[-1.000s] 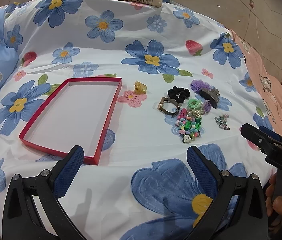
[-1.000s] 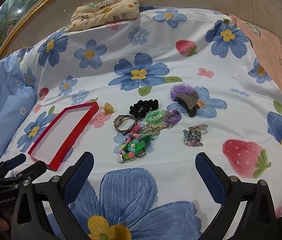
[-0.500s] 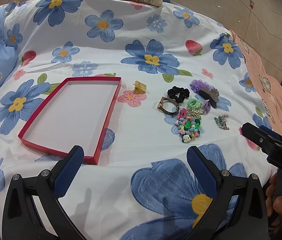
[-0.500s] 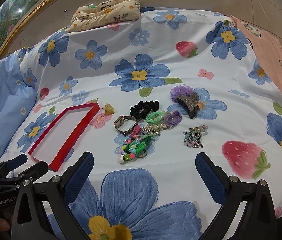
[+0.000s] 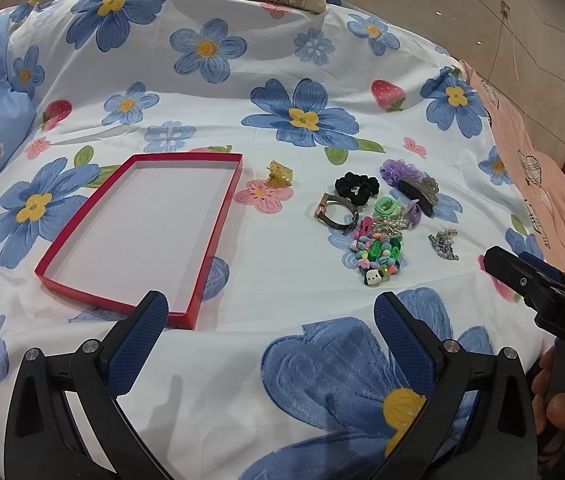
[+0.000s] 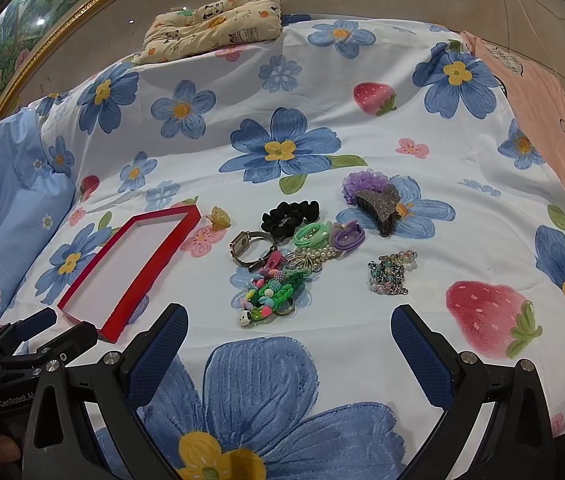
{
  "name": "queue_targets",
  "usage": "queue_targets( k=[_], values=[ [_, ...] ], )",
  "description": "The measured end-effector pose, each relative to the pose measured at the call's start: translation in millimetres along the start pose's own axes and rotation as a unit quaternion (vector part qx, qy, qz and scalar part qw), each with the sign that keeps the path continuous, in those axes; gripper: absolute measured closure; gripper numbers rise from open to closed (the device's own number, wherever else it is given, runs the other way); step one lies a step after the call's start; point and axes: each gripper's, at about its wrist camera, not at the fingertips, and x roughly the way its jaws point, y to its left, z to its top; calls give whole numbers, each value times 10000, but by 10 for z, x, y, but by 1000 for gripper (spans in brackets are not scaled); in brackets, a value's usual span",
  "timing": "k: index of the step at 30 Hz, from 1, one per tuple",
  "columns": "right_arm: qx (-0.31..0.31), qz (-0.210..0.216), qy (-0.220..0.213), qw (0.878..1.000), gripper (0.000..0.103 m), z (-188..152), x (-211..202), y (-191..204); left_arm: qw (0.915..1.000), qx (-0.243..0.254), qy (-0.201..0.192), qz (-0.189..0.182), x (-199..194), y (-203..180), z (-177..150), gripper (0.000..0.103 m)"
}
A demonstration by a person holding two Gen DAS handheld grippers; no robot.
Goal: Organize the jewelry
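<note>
A shallow red tray (image 5: 218, 200) (image 6: 150, 268) lies empty on the flowered bedsheet. Right of it lies a cluster of jewelry: a yellow claw clip (image 5: 279, 173) (image 6: 219, 217), a watch (image 5: 334, 213) (image 6: 251, 246), a black scrunchie (image 5: 356, 186) (image 6: 290, 215), green (image 6: 312, 234) and purple (image 6: 348, 236) hair ties, a grey claw clip (image 5: 418, 192) (image 6: 378, 205), a colourful beaded keychain (image 5: 378, 256) (image 6: 272, 294) and a bead bracelet (image 5: 443, 243) (image 6: 390, 272). My left gripper (image 5: 270, 320) is open above the tray's near corner. My right gripper (image 6: 288, 330) is open just short of the keychain.
A patterned pillow (image 6: 214, 20) lies at the far edge of the bed. A light blue pillow (image 6: 6, 184) is at the left and a pink cloth (image 6: 554, 120) at the right. The right gripper's body (image 5: 542, 292) shows at the right of the left wrist view.
Both grippers have drifted slightly; the jewelry and tray sit a touch lower in the right wrist view. Nothing was picked up or moved.
</note>
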Motion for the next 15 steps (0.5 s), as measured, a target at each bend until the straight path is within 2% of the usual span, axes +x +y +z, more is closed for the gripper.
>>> queue_targets(
  k=[15],
  values=[
    [60,102,27,9999,1,-2,37,-30,9998,76,122,-115,118,-62,89,0]
  ],
)
